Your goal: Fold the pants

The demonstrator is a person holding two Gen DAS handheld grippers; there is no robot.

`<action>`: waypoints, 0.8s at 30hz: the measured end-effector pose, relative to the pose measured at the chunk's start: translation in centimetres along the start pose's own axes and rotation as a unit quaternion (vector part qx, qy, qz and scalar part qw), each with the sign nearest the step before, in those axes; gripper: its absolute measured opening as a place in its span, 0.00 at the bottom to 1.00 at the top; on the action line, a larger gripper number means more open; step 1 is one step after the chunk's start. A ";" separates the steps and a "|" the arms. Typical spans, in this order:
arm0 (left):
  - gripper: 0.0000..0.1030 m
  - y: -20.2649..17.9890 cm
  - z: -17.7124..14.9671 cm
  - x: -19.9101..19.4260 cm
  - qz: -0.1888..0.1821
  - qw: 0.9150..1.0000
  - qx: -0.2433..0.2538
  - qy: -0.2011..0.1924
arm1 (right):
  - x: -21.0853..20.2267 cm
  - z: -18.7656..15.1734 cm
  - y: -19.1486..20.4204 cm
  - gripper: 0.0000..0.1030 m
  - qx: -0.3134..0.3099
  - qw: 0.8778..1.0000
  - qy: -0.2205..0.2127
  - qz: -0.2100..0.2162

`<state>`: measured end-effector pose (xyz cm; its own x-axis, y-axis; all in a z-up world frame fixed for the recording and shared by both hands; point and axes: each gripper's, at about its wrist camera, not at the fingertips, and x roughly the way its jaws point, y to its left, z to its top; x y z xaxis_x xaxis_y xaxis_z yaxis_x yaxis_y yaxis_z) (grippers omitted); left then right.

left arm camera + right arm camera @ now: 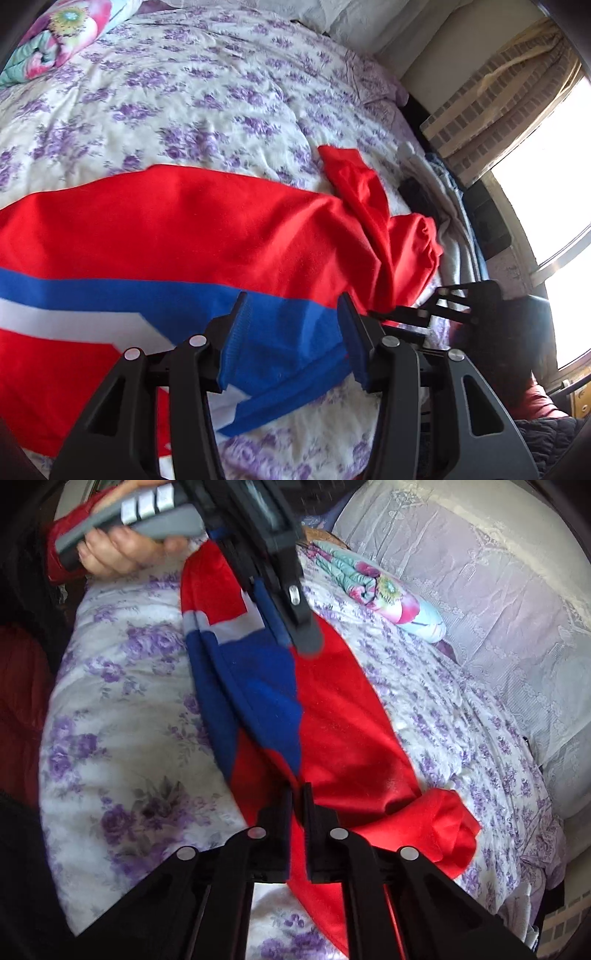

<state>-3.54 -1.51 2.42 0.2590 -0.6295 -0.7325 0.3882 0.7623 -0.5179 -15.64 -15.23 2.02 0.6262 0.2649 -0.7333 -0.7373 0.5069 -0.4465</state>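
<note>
Red pants (pixel 184 229) with a blue and white stripe lie stretched across the bed, also seen in the right wrist view (pixel 343 720). My left gripper (pixel 291 310) is open, its fingers either side of the blue striped edge of the pants (pixel 288 343). My right gripper (pixel 297 797) is shut on the red fabric near the bunched end. The right gripper also shows at the right in the left wrist view (pixel 373 314), at the pants' edge. The left gripper (pixel 306 642) shows at the top of the right wrist view, held by a hand (pixel 118 550).
The bed has a white cover with purple flowers (pixel 184 92). A flowered pillow (pixel 388 590) lies at the far side by a lace-covered headboard (pixel 480 572). A curtain (pixel 498 110) and bright window (pixel 554 155) are beside the bed. Folded cloths (pixel 450 221) lie at the bed's edge.
</note>
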 end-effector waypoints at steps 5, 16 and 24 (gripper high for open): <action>0.54 -0.6 -1.4 2.0 0.020 0.999 0.020 0.022 | -1.2 -1.5 0.2 0.00 0.040 0.999 0.013 0.017; 0.71 -1.3 -3.9 2.6 0.035 0.998 0.059 -0.006 | -2.3 -1.7 -7.3 0.92 0.318 0.945 -0.020 -0.074; 0.95 -4.2 -6.0 3.9 0.088 0.982 0.161 -0.032 | 5.0 0.0 -14.8 0.93 0.458 0.865 0.079 -0.187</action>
<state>-9.42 -6.27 -0.96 0.3981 -0.5091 -0.7632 0.5902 0.7790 -0.2118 -1.58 -21.40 4.98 0.6821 -0.1372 -0.7183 0.0659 0.9898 -0.1265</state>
